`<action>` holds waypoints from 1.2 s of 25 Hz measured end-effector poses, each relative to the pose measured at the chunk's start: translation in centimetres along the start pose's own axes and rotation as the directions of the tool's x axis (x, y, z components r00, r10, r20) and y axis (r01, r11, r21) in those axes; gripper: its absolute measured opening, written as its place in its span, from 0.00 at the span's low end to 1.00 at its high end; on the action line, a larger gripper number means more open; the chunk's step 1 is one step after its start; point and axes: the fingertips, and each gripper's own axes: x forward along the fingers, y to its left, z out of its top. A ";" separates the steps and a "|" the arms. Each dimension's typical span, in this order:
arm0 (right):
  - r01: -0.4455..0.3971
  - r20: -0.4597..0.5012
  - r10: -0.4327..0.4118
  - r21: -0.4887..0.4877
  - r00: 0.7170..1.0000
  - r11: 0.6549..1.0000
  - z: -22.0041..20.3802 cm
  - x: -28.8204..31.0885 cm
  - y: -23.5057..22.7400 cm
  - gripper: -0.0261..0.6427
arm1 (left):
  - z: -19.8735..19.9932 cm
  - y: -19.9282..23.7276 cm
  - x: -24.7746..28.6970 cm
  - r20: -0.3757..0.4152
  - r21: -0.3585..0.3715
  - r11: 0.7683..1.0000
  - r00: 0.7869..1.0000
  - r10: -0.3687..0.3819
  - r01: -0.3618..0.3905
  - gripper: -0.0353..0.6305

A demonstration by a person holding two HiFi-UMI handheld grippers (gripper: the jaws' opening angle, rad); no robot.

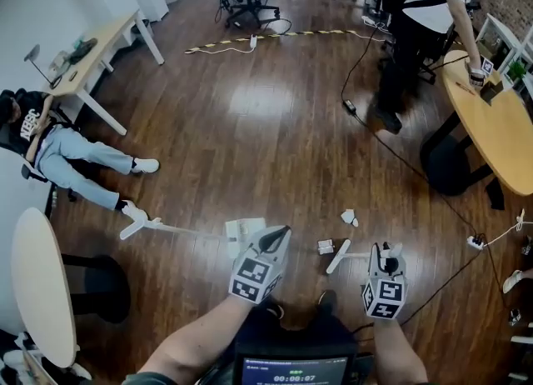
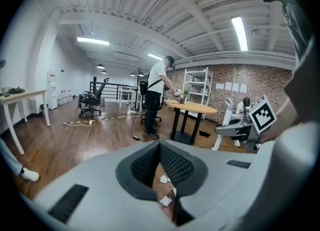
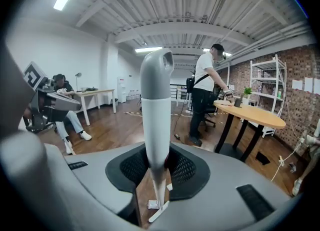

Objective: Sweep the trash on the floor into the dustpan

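Note:
A white long-handled dustpan [image 1: 241, 234] lies on the wood floor, its handle [image 1: 171, 228] stretching left. My left gripper [image 1: 279, 236] hovers just right of the pan, jaws shut with nothing between them [image 2: 160, 147]. My right gripper [image 1: 385, 252] is shut on the grey-white broom handle [image 3: 155, 110], which stands upright between the pads. The broom's white head [image 1: 337, 257] rests on the floor. A crumpled white paper [image 1: 348, 217] and a small flat scrap [image 1: 325, 247] lie between the grippers; the same scraps show through the left jaws [image 2: 163, 179].
A person sits on the floor at left, legs [image 1: 83, 167] stretched toward the dustpan handle. Another person [image 1: 420, 33] stands by a round table [image 1: 491, 125] at right. Black cables [image 1: 391, 150] and a power strip [image 1: 475, 242] cross the floor. A round table [image 1: 37, 283] stands near left.

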 end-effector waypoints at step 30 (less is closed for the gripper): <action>-0.475 0.034 0.485 -0.151 0.874 0.867 5.9 7.5 49.7 0.20 | -8.9 28.8 -23.9 0.064 -0.090 0.983 0.984 0.168 -0.162 0.08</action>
